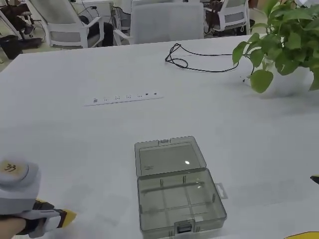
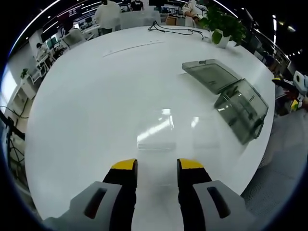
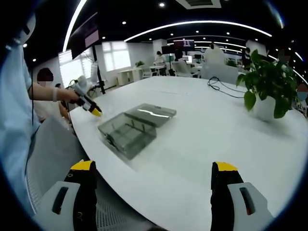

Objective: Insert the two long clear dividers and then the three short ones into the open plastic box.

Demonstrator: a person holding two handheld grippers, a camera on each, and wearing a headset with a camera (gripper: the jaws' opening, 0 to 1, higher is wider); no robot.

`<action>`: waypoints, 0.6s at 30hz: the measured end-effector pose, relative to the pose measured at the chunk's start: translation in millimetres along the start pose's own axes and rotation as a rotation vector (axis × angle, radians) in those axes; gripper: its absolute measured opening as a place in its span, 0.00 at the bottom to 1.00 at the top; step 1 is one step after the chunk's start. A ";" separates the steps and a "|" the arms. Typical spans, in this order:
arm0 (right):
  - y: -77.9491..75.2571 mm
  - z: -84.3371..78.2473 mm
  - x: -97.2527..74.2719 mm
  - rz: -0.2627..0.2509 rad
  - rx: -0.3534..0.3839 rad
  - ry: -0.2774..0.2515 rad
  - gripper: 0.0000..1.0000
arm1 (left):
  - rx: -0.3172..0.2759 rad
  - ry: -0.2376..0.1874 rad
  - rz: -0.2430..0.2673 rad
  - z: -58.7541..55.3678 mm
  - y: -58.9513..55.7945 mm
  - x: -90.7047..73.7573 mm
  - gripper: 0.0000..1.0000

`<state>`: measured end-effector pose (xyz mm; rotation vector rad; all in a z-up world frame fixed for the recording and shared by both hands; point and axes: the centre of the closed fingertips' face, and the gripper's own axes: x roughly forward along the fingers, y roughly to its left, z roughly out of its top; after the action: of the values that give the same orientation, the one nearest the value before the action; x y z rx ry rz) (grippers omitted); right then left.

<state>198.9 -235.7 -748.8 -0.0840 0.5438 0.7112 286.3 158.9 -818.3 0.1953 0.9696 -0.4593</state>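
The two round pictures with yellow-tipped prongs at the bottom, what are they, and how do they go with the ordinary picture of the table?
A person holds a two-jaw gripper in each hand; there is no robot arm. The ordinary picture comes from a headset camera looking down at the white table. Each round picture comes from a camera riding on one gripper: the left gripper and the right gripper, both with jaws apart and holding nothing. On the table are an open clear plastic box with its lid laid back, a white power strip, a black cable and a potted plant.
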 end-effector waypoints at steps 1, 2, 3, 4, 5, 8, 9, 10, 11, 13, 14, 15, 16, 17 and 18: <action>0.5 0.5 0.7 0.001 -0.001 0.000 1.00 | 0.001 -0.006 -0.001 2.6 -0.9 -1.1 0.31; 1.3 1.3 1.9 0.003 -0.001 -0.002 1.00 | 0.005 -0.021 -0.004 7.4 -2.4 -2.6 0.31; 2.0 1.8 2.7 0.005 -0.001 -0.003 1.00 | 0.004 -0.027 -0.006 9.0 -2.9 -3.1 0.31; 2.5 2.5 3.5 0.006 -0.001 -0.004 1.00 | 0.001 -0.040 -0.011 13.8 -4.7 -4.7 0.31; 3.0 3.2 4.3 0.006 -0.001 -0.005 1.00 | 0.004 -0.051 -0.011 17.3 -5.9 -6.1 0.31; 6.4 6.0 8.0 0.014 0.001 -0.012 1.00 | 0.019 -0.081 -0.016 29.4 -11.3 -10.3 0.31; 7.5 6.6 9.0 0.017 0.001 -0.012 1.00 | 0.023 -0.089 -0.019 32.4 -12.8 -11.3 0.31; 8.5 7.4 10.5 0.019 0.001 -0.014 1.00 | 0.025 -0.103 -0.024 37.7 -15.4 -13.0 0.30; 9.4 8.3 11.4 0.021 0.000 -0.016 1.00 | 0.028 -0.109 -0.026 40.0 -17.1 -14.4 0.30; 11.1 10.6 13.4 0.024 0.000 -0.022 1.00 | 0.043 -0.137 -0.031 49.6 -21.4 -16.4 0.30; 11.8 11.7 14.2 0.026 -0.001 -0.026 1.00 | 0.047 -0.139 -0.033 51.6 -22.9 -16.6 0.30; 12.4 12.9 15.3 0.029 0.001 -0.028 1.00 | 0.049 -0.142 -0.037 54.4 -24.7 -16.6 0.30; 13.0 13.6 16.1 0.031 0.002 -0.031 1.00 | 0.054 -0.152 -0.040 57.5 -26.8 -17.2 0.30; 13.7 15.0 17.0 0.031 0.000 -0.035 1.00 | 0.061 -0.165 -0.042 61.6 -28.9 -18.1 0.30; 13.9 15.7 17.4 0.032 0.001 -0.038 1.00 | 0.064 -0.179 -0.044 65.1 -30.0 -18.6 0.30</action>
<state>207.8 -210.7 -742.5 -0.0613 0.5103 0.7423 312.3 114.3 -765.4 0.1878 0.7859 -0.5389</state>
